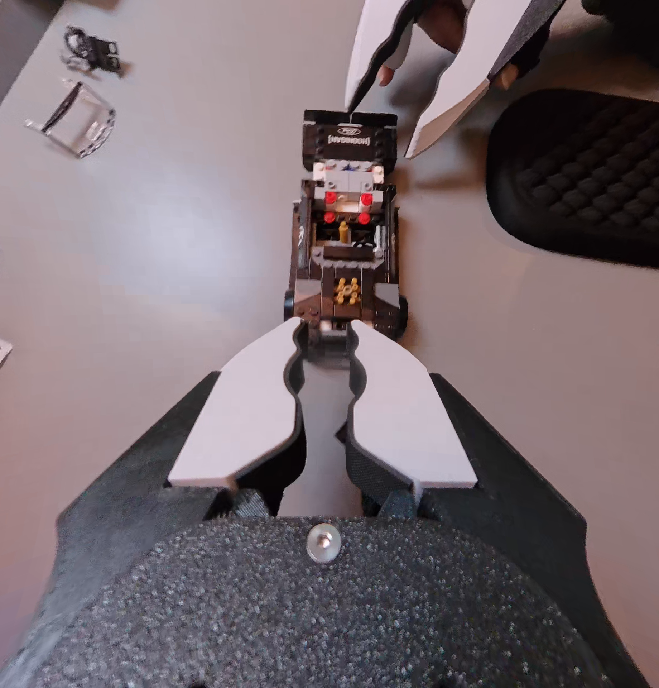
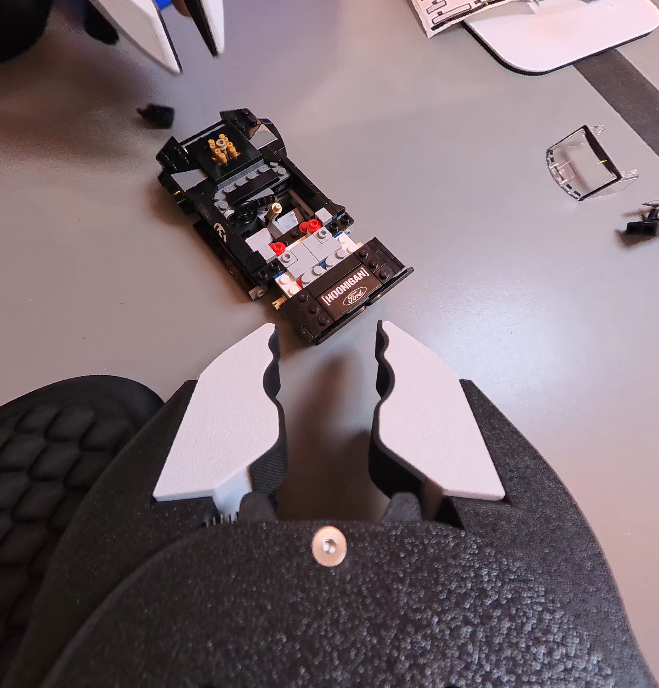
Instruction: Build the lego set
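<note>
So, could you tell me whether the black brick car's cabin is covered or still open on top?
Open. The black brick car shows its steering wheel and red studs from above, and the clear windscreen piece lies apart on the grey table.

Each tool, the left tool [image 1: 326, 324] and the right tool [image 2: 326, 327], has two white fingers with wavy black inner pads, a speckled black body and a silver screw [image 1: 322, 541].

Bright, soft glare, fisheye edges, slight blur.
</note>
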`<move>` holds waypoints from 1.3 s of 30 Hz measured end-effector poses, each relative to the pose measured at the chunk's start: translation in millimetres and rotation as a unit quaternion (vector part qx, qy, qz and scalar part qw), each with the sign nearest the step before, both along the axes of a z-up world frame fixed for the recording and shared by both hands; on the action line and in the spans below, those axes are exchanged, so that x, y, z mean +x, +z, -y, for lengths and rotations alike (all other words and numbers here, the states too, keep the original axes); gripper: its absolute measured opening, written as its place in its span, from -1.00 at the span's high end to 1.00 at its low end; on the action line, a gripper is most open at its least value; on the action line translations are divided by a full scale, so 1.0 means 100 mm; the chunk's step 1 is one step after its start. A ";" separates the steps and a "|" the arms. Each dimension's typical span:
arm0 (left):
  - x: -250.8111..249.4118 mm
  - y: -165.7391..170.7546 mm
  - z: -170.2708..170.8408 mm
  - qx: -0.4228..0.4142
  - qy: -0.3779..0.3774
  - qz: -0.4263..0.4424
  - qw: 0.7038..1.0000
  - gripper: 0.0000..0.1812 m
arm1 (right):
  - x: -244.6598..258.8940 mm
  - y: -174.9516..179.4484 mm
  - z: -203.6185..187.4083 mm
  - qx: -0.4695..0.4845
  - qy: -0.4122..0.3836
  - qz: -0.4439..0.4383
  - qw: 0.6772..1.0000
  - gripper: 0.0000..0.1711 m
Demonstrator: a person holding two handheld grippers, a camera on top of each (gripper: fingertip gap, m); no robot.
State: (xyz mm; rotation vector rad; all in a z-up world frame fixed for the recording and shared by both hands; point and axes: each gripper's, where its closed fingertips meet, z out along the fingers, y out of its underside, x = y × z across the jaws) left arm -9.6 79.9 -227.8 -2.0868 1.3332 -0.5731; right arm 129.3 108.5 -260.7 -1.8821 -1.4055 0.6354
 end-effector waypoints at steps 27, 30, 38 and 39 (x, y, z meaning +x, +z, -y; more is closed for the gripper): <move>-0.40 -0.48 0.40 -0.010 0.111 -0.064 0.992 0.82 | -0.02 0.05 0.01 0.004 0.000 -0.013 1.000 0.42; -0.23 -0.23 0.35 0.037 0.098 0.020 0.994 0.81 | -0.07 0.23 0.01 0.017 0.002 -0.056 0.998 0.42; 0.21 0.41 0.40 0.141 0.015 0.226 0.964 0.82 | -0.70 0.80 0.57 -0.016 0.116 -0.210 0.971 0.55; 0.24 0.46 0.42 0.141 0.007 0.247 0.959 0.81 | -0.78 0.86 0.62 -0.025 0.125 -0.228 0.965 0.56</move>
